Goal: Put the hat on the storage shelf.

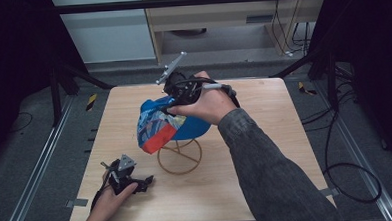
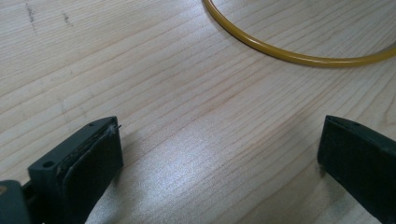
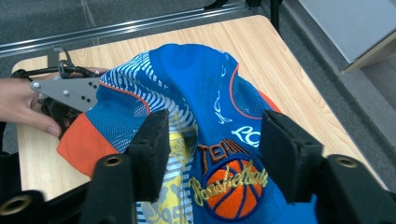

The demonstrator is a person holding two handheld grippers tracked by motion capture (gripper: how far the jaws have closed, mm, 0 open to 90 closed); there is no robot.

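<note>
A blue cap [image 1: 159, 124] with an orange brim and a basketball emblem [image 3: 205, 88] sits tilted on a yellow wire stand [image 1: 180, 172] at the table's middle. My right gripper [image 1: 172, 99] comes down on the cap's top from behind. Its jaws are half closed and pinch a creased fold of the crown by the emblem [image 3: 215, 140]. My left gripper [image 1: 146, 182] rests low on the wood near the front left corner, jaws wide apart [image 2: 219, 154] and nothing between them. The stand's yellow ring [image 2: 280, 52] curves just ahead of it.
The wooden table [image 1: 263, 102] has bare room to the right of and behind the stand. Metal rails run along both sides on the floor, with cables at the right. In the right gripper view, the left hand [image 3: 18, 105] and its gripper's grey plate [image 3: 70, 91] lie beyond the brim.
</note>
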